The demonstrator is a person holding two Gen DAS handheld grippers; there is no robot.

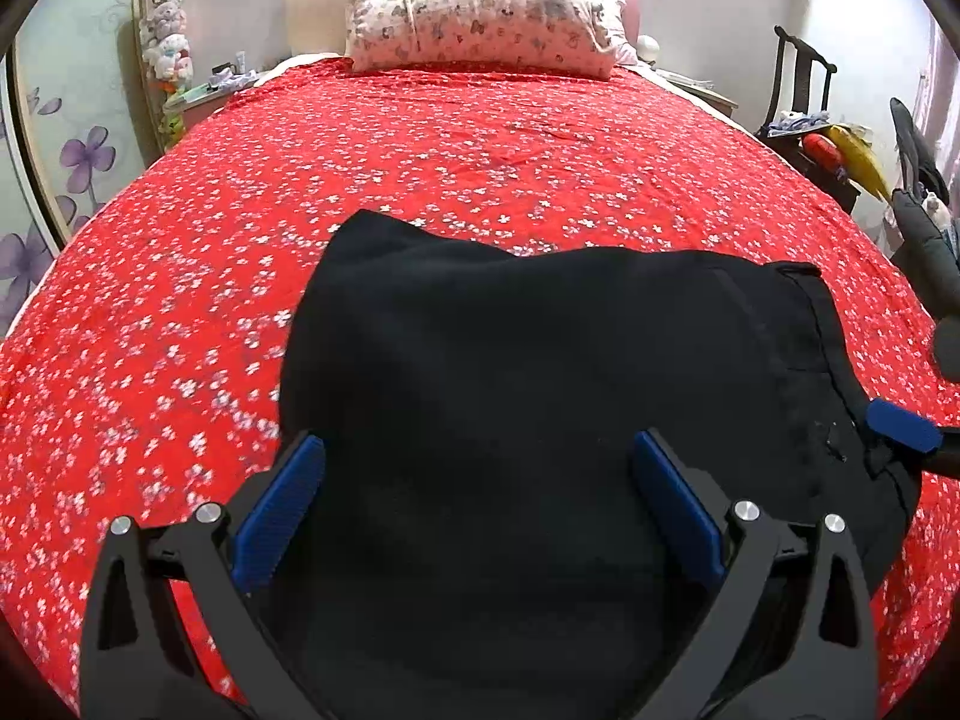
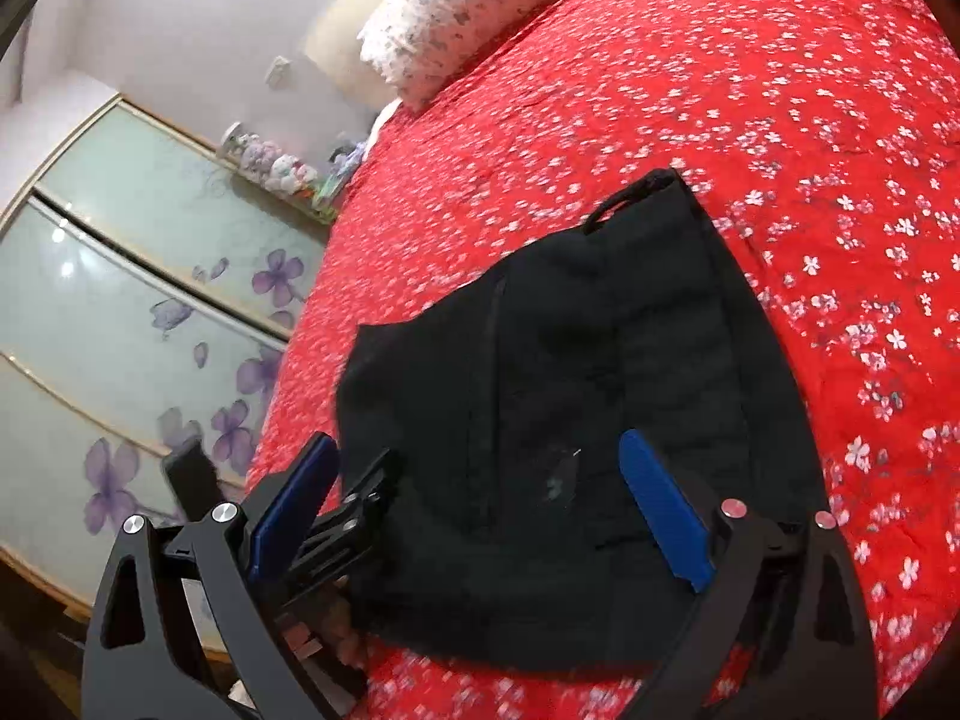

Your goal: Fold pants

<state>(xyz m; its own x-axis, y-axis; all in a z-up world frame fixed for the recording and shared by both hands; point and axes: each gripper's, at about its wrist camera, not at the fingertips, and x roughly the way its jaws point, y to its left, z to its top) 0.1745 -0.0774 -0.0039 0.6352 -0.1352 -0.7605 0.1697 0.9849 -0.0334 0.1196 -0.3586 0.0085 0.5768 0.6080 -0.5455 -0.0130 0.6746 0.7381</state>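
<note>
Both claws hang spread wide over the cloth, gripping nothing: the left gripper has its blue pads well apart above the near part of the garment, and the right gripper is splayed just as far over the same bundle from its own angle. That looks like a release or a check, so I judge the fold to be at or near its end.

The bed, covered in a red sheet with small white flowers, carries everything. The black pants lie on its near part, gathered into a compact, roughly squared stack, with the waistband along the right edge. Probably they sit close to the near edge simply to stay within reach.

A flower-print pillow rests at the head, well apart from the pants.

The left wrist view alone shows a chair loaded with clutter beside the bed, and a blue pad of the other tool at the garment's right edge. The right wrist view alone shows the wardrobe doors with purple blossoms, and a belt loop standing up at the far corner.
</note>
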